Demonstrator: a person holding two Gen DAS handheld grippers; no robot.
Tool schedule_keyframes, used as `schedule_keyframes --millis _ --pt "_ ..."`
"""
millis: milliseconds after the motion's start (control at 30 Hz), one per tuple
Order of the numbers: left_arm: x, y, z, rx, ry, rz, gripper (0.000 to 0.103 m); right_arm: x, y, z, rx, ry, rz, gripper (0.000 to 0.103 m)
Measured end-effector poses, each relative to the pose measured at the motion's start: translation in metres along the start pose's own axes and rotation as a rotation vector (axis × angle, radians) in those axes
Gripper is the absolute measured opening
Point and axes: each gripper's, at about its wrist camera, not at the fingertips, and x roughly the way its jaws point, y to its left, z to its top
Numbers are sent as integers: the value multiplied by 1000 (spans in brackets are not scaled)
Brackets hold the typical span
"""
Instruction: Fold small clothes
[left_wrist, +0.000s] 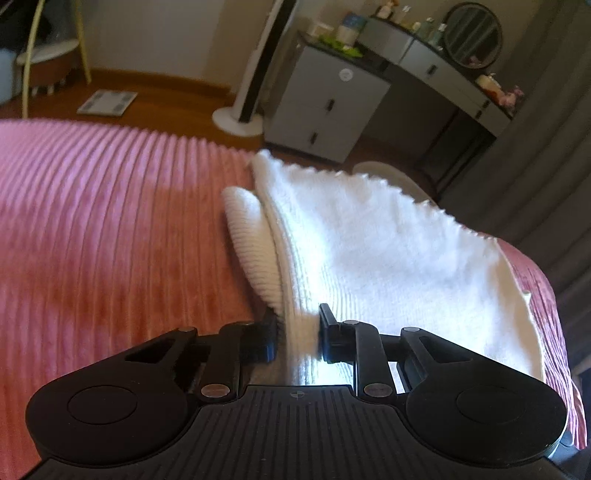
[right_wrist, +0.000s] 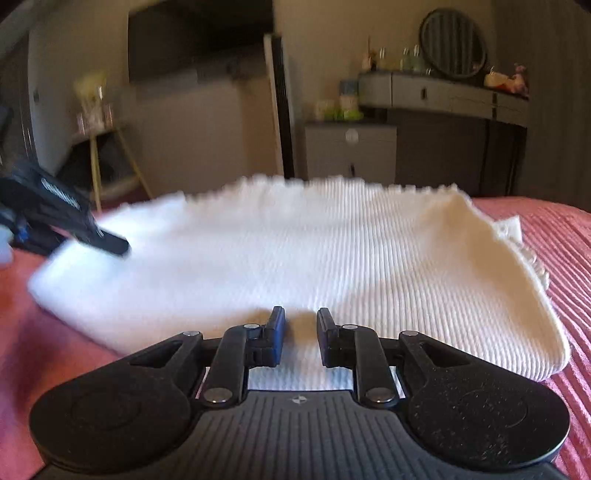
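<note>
Left gripper (left_wrist: 298, 334) is clenched on a bunched edge of the white knit garment (left_wrist: 388, 243), cloth squeezed between the two pads; right gripper (right_wrist: 301, 338) sits w/ jaws parted, white cloth visible in the gap, but can't tell if it's pinching anything, so looks released. Garment lies on the pink ribbed bedspread (left_wrist: 110, 206), spread wide across the right-wrist view (right_wrist: 295, 254), scalloped hem along its far edge. Left gripper also shows in the right view at the garment's left end (right_wrist: 110, 243), blurred. Handling, as a guess: light, soft, ribbed knit, floppy, no stiffness at all, so it'll sag and drape from any pinch point and stretch if tugged hard. Not fragile, not slippery; plush bedspread prob. adds drag, so lifting beats sliding. Best hold looks like corners or the hem edge, pinching thru all layers so the underside doesn't trail. Near the left pads a second, rounder ribbed fold (left_wrist: 247, 236) peeks out beside the main layer, could be a sleeve or tucked part, can't say which. Hard to make out: what kind of garment it is, how many layers are already folded, what's under it. Both views have motion blur, esp. the hem. Gripper bodies block the nearest cloth edge in each view.
</note>
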Motion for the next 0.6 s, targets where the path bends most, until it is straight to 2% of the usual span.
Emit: schedule_keyframes --millis 67,133,233,333,500,600 --pt "-6 -10 5 27 -10 2 24 -1 0 -6 -12 -46 18 19" --pt "-12 -23 9 53 -26 -3 24 24 -1 -13 -19 81 28 20" --pt "-19 -47 14 101 -54 3 24 19 -8 -7 21 73 47 19" --pt "-23 -92 15 223 -87 15 24 2 -33 -5 148 20 87 19" --pt "1 -189 -3 437 -100 -6 24 -19 -89 3 323 -75 8 19" --pt "30 -231 -29 527 -78 -29 24 -22 -128 -8 471 -70 0 19"
